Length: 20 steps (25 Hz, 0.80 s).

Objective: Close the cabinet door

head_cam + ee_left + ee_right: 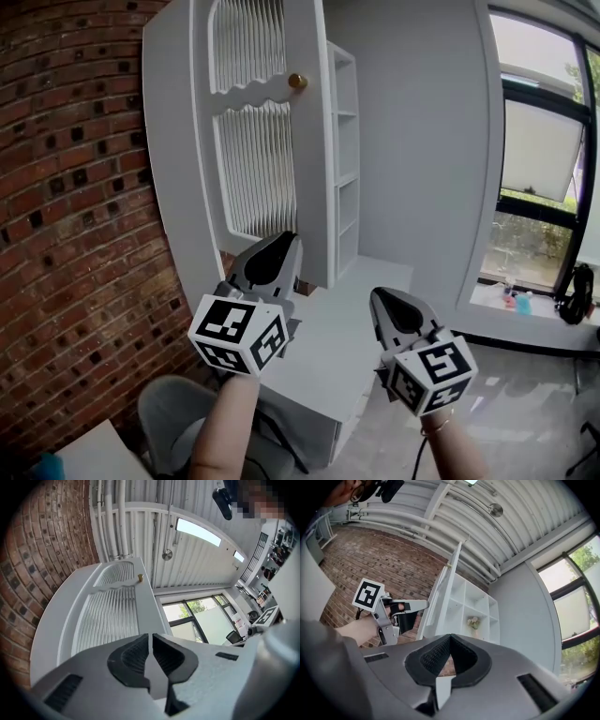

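A red brick wall (pixel 66 216) with dark recessed squares fills the left of the room. A grey plastered wall and a tall black-framed window (pixel 544 178) fill the right.

From the head view, a white cabinet (pixel 345 159) stands against the brick, showing a column of open shelves. The cabinet door (pixel 253 141) stands swung open in front of it. The door is smooth and painted white, with two ribbed panels that have wavy edges, one above the other. It has one round brass knob (pixel 297 82) near its free edge. A low white bench (pixel 347 337) runs beneath. Two grey plastic tools are raised. The left hand-held gripper (pixel 283 242) is in front of the door's lower panel. The right hand-held gripper (pixel 384 302) is over the bench. Each carries a cube printed with black-and-white square patterns.

In the left gripper view, the left hand-held gripper (pixel 150 638) has its black ridged pads pressed together. It is aimed up at the door (pixel 110 613) and the knob (pixel 139 577), below a corrugated metal ceiling with white pipes.

In the right gripper view, the right hand-held gripper (pixel 449 641) is likewise pressed together. Beyond it the door (pixel 440 590) is seen edge-on, open away from the cabinet (pixel 478 606). The cabinet has two columns of square compartments, and one of them holds a small bunch of pale flowers (pixel 474 621). The left hand-held gripper (pixel 423 604) shows beside the door.
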Motion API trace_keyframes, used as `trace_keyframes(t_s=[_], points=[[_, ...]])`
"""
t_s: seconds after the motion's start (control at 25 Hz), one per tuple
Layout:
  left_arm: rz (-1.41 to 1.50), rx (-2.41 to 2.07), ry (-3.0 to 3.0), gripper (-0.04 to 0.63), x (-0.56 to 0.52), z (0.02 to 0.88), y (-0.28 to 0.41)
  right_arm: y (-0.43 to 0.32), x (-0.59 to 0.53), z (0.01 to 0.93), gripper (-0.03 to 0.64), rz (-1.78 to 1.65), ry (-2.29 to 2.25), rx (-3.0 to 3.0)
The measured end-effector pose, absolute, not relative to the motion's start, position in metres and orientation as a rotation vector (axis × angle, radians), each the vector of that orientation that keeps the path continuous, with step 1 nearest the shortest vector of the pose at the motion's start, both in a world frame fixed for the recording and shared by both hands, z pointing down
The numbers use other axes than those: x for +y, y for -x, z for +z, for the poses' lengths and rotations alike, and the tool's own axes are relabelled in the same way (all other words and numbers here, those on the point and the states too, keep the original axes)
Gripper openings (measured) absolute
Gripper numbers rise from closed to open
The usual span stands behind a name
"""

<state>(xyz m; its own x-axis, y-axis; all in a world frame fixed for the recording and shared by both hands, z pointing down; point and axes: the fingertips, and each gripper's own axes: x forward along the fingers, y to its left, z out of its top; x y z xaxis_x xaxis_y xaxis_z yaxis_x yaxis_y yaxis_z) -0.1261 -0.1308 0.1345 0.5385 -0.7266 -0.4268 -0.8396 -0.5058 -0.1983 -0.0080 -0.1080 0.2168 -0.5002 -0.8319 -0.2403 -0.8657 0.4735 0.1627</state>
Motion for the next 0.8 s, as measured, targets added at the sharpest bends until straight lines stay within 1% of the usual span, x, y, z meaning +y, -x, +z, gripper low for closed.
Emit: trace_keyframes(t_s=[0.36, 0.64, 0.8], points=[[0.471, 1.204, 2.307, 0.023, -0.139, 0.048, 0.116, 0.019, -0.116, 0.112, 0.000, 0.567, 1.339, 2.488], [0.507, 1.162, 2.224, 0.078, -0.138, -0.016, 0.114, 0.041, -0.105, 0.058, 0.000, 0.759, 1.282, 2.444], [0.559, 1.136, 2.235, 0.092, -0.139, -0.040, 0.116, 0.052, -0.106, 0.039, 0.001, 0.812, 1.305, 2.415]])
